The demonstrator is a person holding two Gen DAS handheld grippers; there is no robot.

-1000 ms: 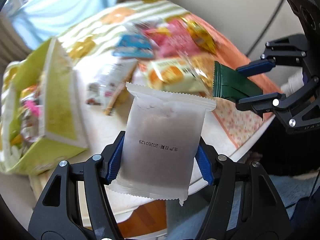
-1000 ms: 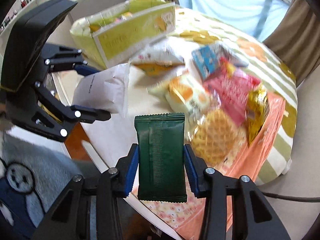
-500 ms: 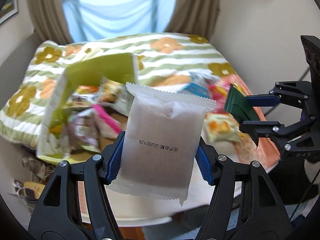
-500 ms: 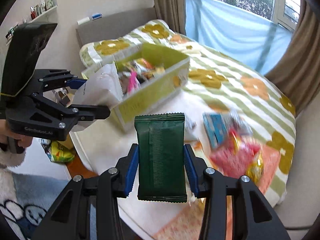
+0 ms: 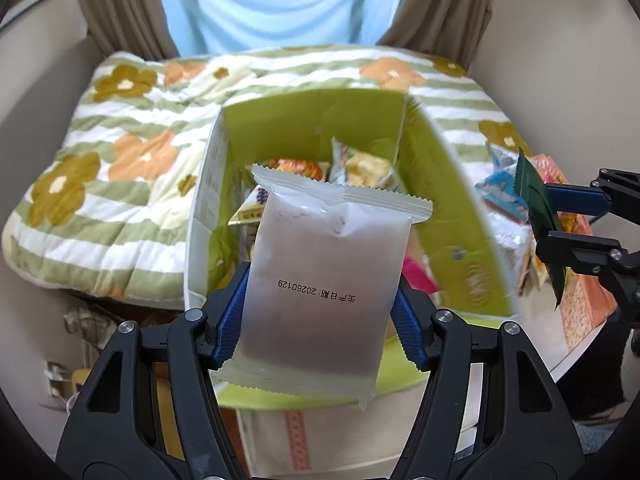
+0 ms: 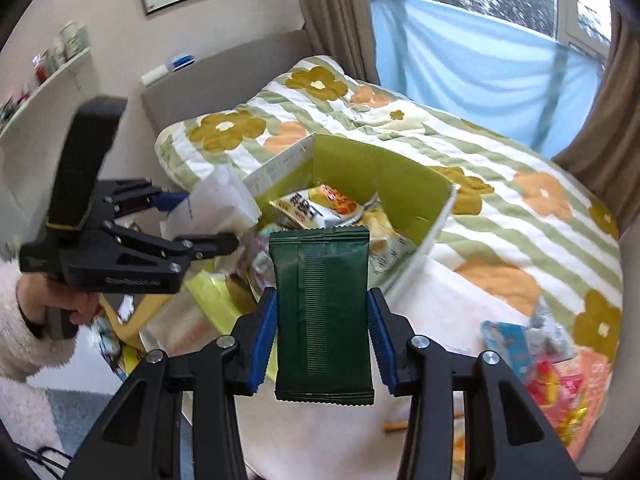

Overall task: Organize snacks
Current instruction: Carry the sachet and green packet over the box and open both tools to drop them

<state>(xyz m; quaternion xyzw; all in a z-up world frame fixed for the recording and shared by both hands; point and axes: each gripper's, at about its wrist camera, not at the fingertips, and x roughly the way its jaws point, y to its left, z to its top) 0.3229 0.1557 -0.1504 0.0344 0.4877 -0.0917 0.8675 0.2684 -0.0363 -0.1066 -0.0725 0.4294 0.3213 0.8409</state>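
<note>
My left gripper [image 5: 320, 320] is shut on a white frosted snack packet [image 5: 328, 280] and holds it upright over the open lime-green box [image 5: 312, 112]. Several snack packs [image 5: 360, 168] lie inside the box. My right gripper [image 6: 322, 332] is shut on a dark green packet [image 6: 322, 316], held upright in front of the box [image 6: 380, 172]. The left gripper [image 6: 208, 220] with its white packet [image 6: 220, 200] shows at the box's left end. The right gripper [image 5: 576, 220] with its green packet [image 5: 536, 208] shows to the right of the box.
The box stands on a white table [image 6: 460, 308]. Loose snack packs [image 6: 532, 344] lie on the table's right side, on an orange patterned mat [image 5: 580, 308]. A bed with a flower-patterned quilt [image 5: 120, 160] lies behind. A shelf [image 6: 48, 80] hangs on the left wall.
Both grippers have swung with their packets away from the loose snack pile to the green box. The white packet now hangs over the box opening. Both grips stay shut.
</note>
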